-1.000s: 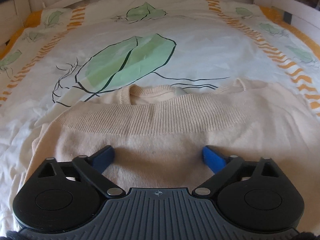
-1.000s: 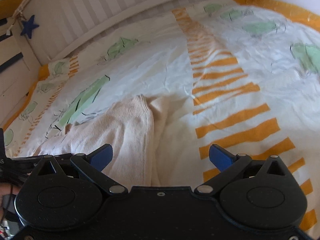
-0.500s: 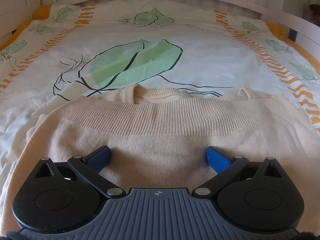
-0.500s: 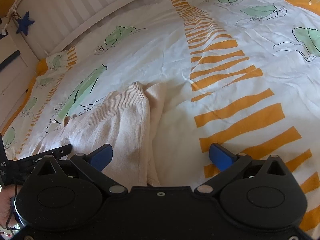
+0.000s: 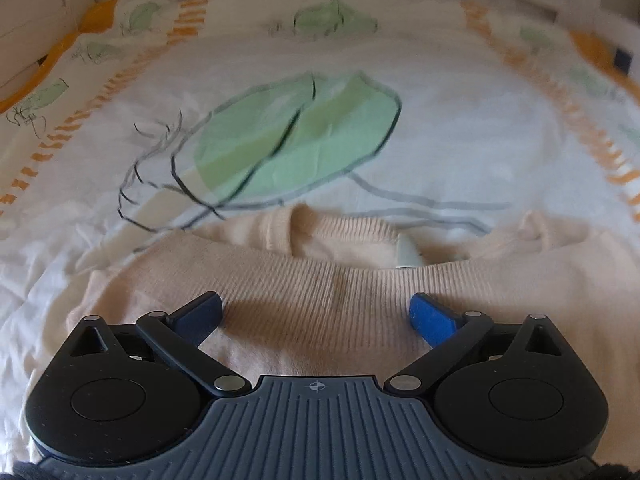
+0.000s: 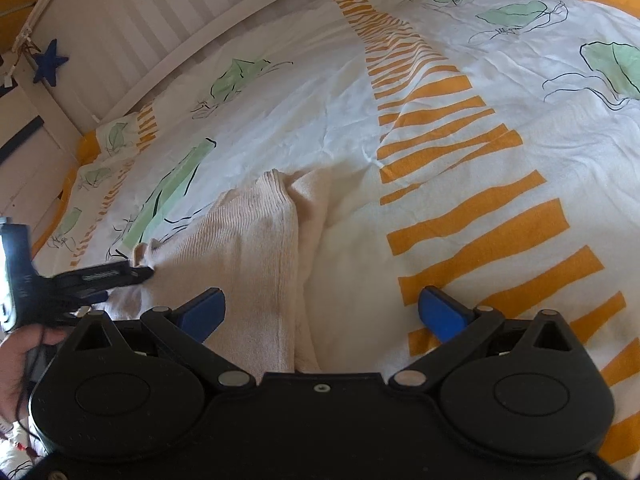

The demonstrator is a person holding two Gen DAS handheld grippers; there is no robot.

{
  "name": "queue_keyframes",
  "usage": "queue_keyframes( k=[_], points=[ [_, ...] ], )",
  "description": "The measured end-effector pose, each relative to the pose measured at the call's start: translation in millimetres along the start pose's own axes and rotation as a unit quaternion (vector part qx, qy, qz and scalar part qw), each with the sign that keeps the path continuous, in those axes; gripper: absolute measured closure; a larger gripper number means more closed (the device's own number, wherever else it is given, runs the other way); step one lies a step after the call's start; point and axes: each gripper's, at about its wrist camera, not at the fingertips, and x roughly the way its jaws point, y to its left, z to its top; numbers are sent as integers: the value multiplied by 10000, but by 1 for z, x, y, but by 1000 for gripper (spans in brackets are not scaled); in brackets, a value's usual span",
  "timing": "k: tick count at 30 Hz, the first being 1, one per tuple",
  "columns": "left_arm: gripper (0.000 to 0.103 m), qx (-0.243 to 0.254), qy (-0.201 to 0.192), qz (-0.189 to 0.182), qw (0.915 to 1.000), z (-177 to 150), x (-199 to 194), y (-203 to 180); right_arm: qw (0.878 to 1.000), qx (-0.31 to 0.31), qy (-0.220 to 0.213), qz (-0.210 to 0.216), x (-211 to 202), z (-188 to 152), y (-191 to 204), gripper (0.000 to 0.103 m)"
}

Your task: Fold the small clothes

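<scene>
A small cream knitted sweater [image 5: 320, 292] lies flat on the bed, its ribbed hem folded up across the chest and its neckline [image 5: 304, 228] showing beyond the hem. My left gripper [image 5: 316, 314] is open just above the ribbed band, with nothing between its blue pads. In the right wrist view the sweater's [image 6: 248, 248] right edge forms a raised fold. My right gripper [image 6: 322, 312] is open over that edge and the sheet beside it. The left gripper [image 6: 100, 276] shows there from the side, held by a hand [image 6: 16, 360].
The bedcover [image 5: 360, 80] is white with green leaf prints and orange striped bands [image 6: 460, 200]. A white slatted bed rail [image 6: 140, 40] runs along the far side, with a blue star [image 6: 50, 62] hanging on it.
My left gripper has slid forward over the sweater, so the ribbed hem and neckline sit closer. The right gripper has edged forward along the sweater's right edge. Both stay open.
</scene>
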Motion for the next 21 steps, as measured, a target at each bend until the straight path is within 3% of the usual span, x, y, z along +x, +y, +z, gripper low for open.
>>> queue_keyframes(
  k=[6,21],
  points=[
    [0,-112,38,176,9998,0,9,-5,10000,-17,6,-11,0,0,0,0],
    [0,-87,138,203,9997,6,13,-6,10000,-90,12,-41,1,0,1,0]
  ],
)
